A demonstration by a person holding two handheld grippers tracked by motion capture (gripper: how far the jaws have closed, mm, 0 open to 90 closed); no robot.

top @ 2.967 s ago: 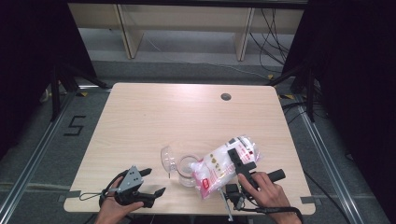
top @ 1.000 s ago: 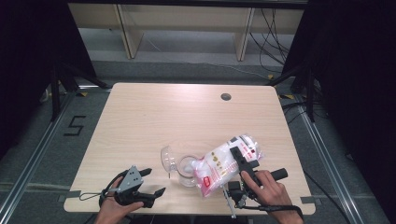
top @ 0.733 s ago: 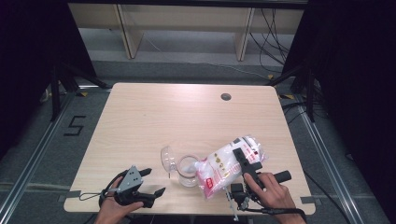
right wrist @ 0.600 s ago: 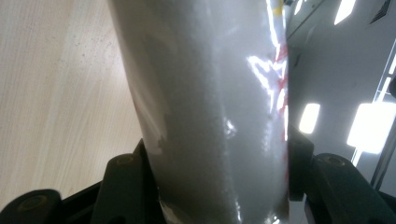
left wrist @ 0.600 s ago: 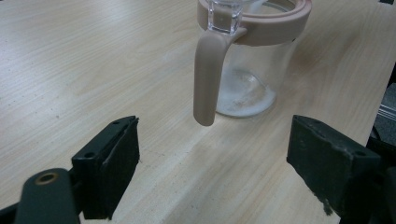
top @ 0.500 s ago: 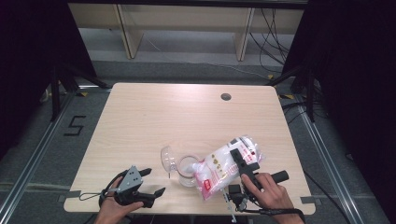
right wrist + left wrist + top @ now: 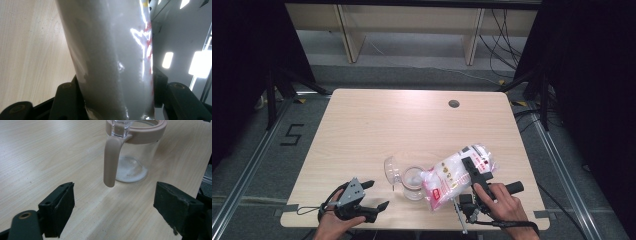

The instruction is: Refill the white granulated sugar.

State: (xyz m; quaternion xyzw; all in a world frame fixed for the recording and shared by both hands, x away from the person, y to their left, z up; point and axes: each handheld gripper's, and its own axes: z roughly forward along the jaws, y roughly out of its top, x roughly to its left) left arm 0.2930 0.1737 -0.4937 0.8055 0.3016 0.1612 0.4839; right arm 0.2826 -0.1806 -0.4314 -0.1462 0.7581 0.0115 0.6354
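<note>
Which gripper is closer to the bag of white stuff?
The right. The right gripper is clamped on the bag, tilting it over the jug. The left gripper sits open by the table's near edge, on the jug's far side.

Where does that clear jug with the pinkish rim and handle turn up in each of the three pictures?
High view: the jug stands near the table's front edge, centre, its lid flipped open, the tilted bag at its mouth.
Left gripper view: top centre, handle toward the camera, beyond the open left tool.
Right gripper view: not in it.
Shared landmark: the pale wooden tabletop.
</note>
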